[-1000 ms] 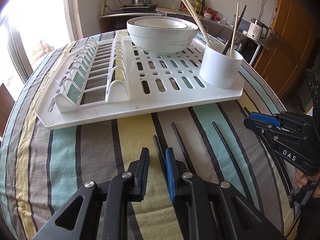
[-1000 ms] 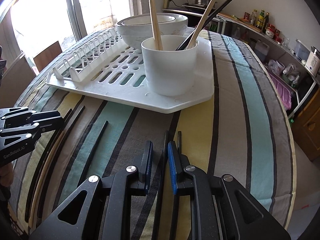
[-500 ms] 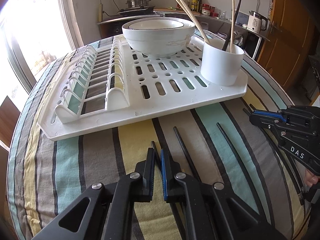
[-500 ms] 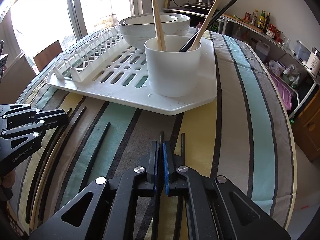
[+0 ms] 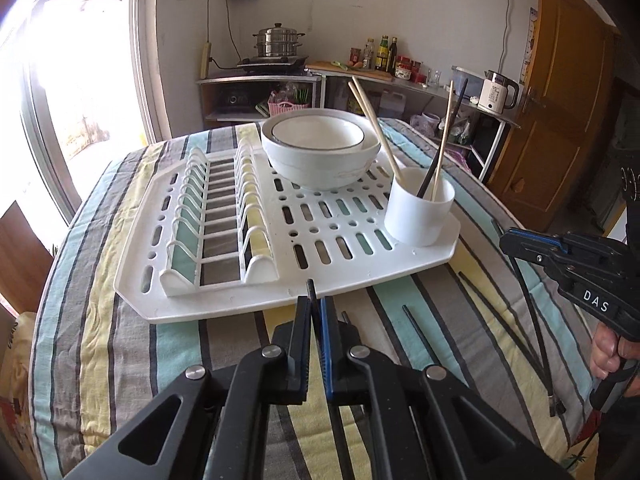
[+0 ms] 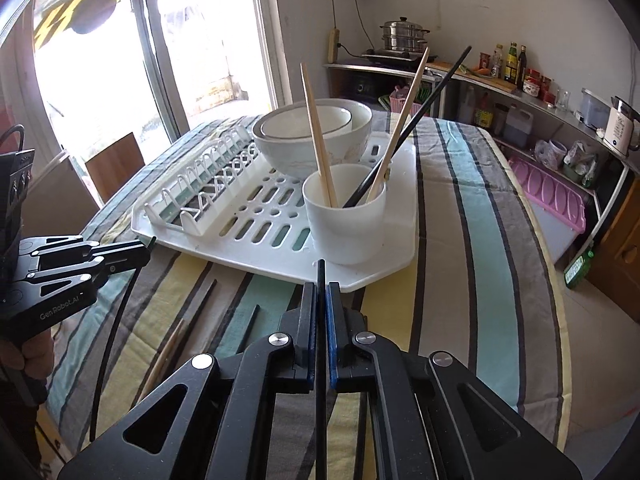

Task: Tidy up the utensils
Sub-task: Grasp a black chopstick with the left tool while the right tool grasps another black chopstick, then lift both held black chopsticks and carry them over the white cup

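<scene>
Each tool (image 5: pixel 316 312) (image 6: pixel 321 300) is clamped on one black chopstick (image 5: pixel 310 289) (image 6: pixel 321 276) — lifted off the counter (image 5: pixel 120 344), likely bound for the cup (image 5: pixel 420 216) at right of the rack (image 5: pixel 224 304).

Beyond your work you see a striped cloth (image 5: pixel 120 320) over the tabletop, a steel steamer pot (image 5: pixel 275 42) on the back counter, sauce bottles (image 5: pixel 385 54) beside it, a white kettle (image 5: pixel 498 91), and a wooden door (image 5: pixel 560 92).

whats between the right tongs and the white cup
Only the drying rack's bare white edge; the right tongs, clamping a black chopstick, face the white cup in the right wrist view.
</scene>
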